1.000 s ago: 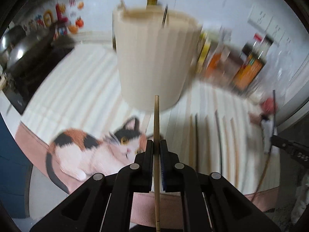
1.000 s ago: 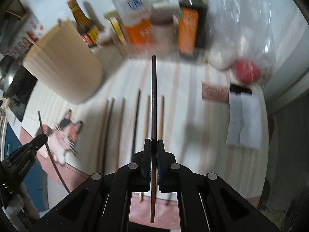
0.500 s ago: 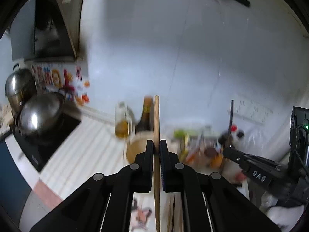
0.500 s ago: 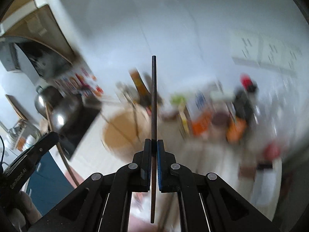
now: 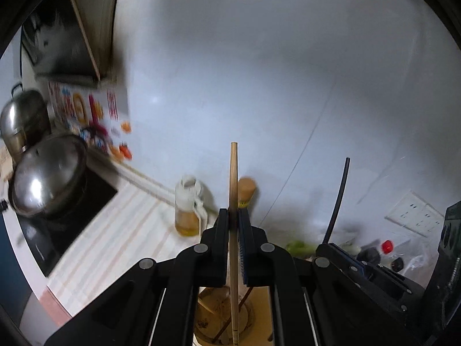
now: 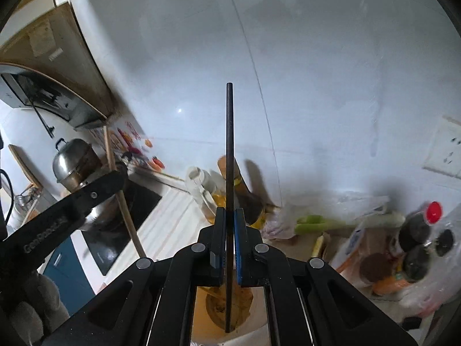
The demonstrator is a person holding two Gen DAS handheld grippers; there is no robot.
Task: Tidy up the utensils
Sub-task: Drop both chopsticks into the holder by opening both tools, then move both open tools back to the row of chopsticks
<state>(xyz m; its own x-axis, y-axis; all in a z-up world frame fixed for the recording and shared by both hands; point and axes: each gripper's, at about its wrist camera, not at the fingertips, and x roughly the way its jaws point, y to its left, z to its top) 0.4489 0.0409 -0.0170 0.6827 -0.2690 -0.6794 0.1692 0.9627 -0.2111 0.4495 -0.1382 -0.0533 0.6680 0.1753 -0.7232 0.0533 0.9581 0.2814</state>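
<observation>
Left tool [image 5: 234, 225] clamps pale chopstick [image 5: 233, 178]; right tool [image 6: 229, 225] clamps dark chopstick [image 6: 229, 144]; green vegetable [image 6: 317, 221] clearer right view.

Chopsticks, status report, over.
Left gripper shut on light chopstick. Right gripper shut on dark chopstick. Both over holder; nothing blocking.

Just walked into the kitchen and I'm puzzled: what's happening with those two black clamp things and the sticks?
A person holds a gripper in each hand and is tidying chopsticks. The left gripper is shut on a light wooden chopstick, and the right gripper is shut on a dark chopstick. Both sticks hang with their lower ends over the open mouth of a round holder on the counter, which already has a few sticks inside. Neither has been let go yet.
</observation>
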